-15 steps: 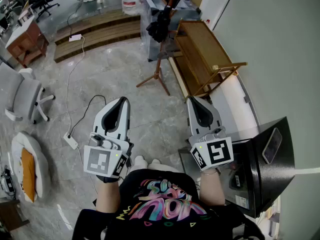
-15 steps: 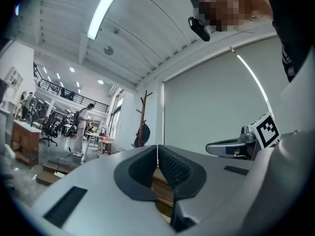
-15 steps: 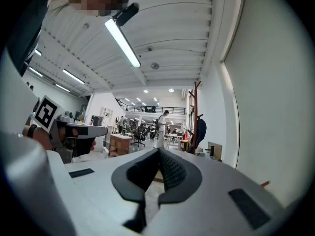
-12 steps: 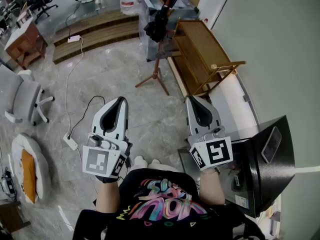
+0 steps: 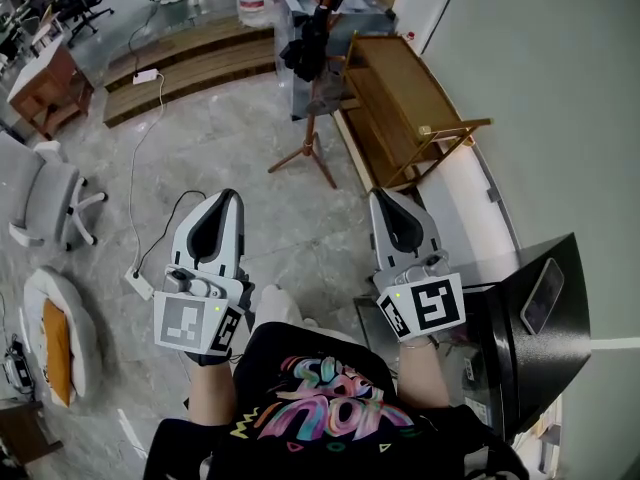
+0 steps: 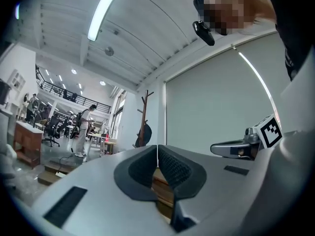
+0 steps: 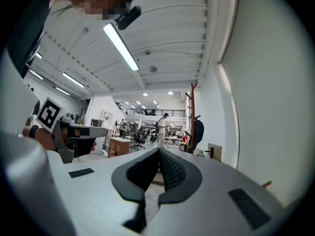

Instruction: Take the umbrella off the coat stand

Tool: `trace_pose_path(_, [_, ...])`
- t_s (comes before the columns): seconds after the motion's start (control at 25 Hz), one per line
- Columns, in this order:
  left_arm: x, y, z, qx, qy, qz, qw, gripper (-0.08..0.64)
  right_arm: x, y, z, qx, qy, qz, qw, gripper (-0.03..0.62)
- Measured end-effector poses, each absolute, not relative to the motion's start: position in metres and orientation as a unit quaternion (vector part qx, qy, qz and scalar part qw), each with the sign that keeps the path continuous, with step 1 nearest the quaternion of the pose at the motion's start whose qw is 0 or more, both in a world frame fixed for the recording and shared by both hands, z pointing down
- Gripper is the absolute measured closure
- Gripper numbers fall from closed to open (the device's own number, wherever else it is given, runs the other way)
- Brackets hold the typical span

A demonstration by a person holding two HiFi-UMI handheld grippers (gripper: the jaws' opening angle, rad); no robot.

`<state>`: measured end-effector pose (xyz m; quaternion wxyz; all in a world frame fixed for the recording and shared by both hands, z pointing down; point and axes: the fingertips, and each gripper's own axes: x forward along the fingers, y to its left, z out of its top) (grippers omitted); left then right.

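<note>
The wooden coat stand [image 5: 313,103] rises on three splayed legs at the top centre of the head view, well ahead of both grippers. A dark folded umbrella [image 5: 303,50] hangs from its upper part. The left gripper view shows the stand [image 6: 144,113] far off with the umbrella [image 6: 144,133] against it; the right gripper view shows the stand [image 7: 191,113] and the umbrella [image 7: 198,131] likewise. My left gripper [image 5: 226,198] is shut and empty, pads together [image 6: 157,149]. My right gripper [image 5: 384,198] is shut and empty too [image 7: 158,154]. Both are held level, side by side, pointing toward the stand.
A wooden rack [image 5: 405,103] stands right of the stand along the wall. A grey office chair [image 5: 45,200] is at the left, and a power strip [image 5: 141,283] with its cable lies on the marble floor. A black cabinet [image 5: 530,318] is close on my right. A person [image 6: 81,132] stands far off.
My left gripper has shifted a little left and down in the head view. The coat stand has drifted slightly toward the top left. The right gripper has hardly moved.
</note>
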<state>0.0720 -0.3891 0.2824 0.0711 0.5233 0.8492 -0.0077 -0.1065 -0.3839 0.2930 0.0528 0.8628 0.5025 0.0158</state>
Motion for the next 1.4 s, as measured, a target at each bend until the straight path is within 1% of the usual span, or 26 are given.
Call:
trace_pose_path(0.16, [0.071,-0.355,0.291,0.523,0.849,-0.008,0.068,0.531,-0.111,-0.352,0.302,0.862,0.505,0.015,0.046,0.577])
trace_pose_path(0.32, [0.075,-0.295,0.302,0.516,0.853,-0.007,0.074,0.531,-0.107,-0.296,0.315,0.858,0.511,0.019,0.043,0.577])
trace_pose_path(0.56, [0.094,-0.16,0.304,0.491,0.868,-0.013,0.079,0.531,-0.08,-0.171,0.319,0.848,0.527,0.024,0.049,0.577])
trace_pose_path(0.76, [0.115,-0.031,0.292,0.473,0.878,-0.022,0.073,0.531,-0.059,-0.051,0.306,0.837,0.545,0.02,0.053,0.577])
trace_pose_path(0.92, [0.131,0.048,0.281,0.455,0.887,-0.024,0.073,0.531,-0.044,0.023,0.293,0.824,0.564,0.013,0.057,0.577])
trace_pose_path(1.16, [0.135,0.116,0.275,0.422,0.903,-0.024,0.073,0.531,-0.038,0.087,0.287,0.805,0.591,0.01,0.053,0.577])
trace_pose_path(1.4, [0.126,0.145,0.283,0.413,0.908,-0.009,0.064,0.531,-0.044,0.114,0.29,0.798,0.6,0.02,0.047,0.577])
